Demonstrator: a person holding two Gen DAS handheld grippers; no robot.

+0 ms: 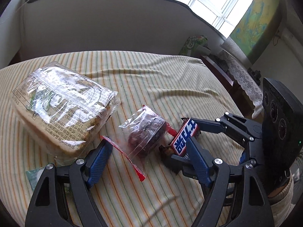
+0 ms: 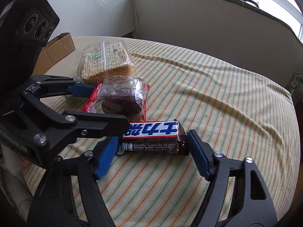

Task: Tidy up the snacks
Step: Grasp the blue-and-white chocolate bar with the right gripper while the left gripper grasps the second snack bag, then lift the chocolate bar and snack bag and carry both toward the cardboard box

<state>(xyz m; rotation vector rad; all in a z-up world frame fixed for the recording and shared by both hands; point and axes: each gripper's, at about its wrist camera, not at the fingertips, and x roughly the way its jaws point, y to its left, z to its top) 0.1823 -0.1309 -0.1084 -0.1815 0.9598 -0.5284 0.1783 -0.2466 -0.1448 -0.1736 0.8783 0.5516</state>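
Snacks are laid on a striped cloth (image 2: pixel 217 87): a chocolate bar (image 2: pixel 153 138) at the lower centre of the right wrist view, a clear bag of dark cake (image 2: pixel 121 98) just above and left of it, and a wrapped loaf of sliced bread (image 2: pixel 106 64) further up. The bar's long axis is seen running across the frame, from one blue pad to the other, so that the right gripper (image 2: pixel 153 151) is placed astride its length rather than across its narrow width. The right-hand pad is seen at or just beside the bar's dark end; the left-hand pad appears near the other end, though contact cannot be confirmed, so the jaws are read as open around the bar, not clamped. In the left wrist view the left gripper (image 1: pixel 149 151) is held wide apart with the cake bag (image 1: pixel 145 132) lying between its fingers, untouched so far as can be told, the bread (image 1: pixel 62 107) at its left. The bar is nearer the right gripper and the cake nearer the left. A cardboard box (image 2: pixel 56 51) is visible at upper left, a likely destination.
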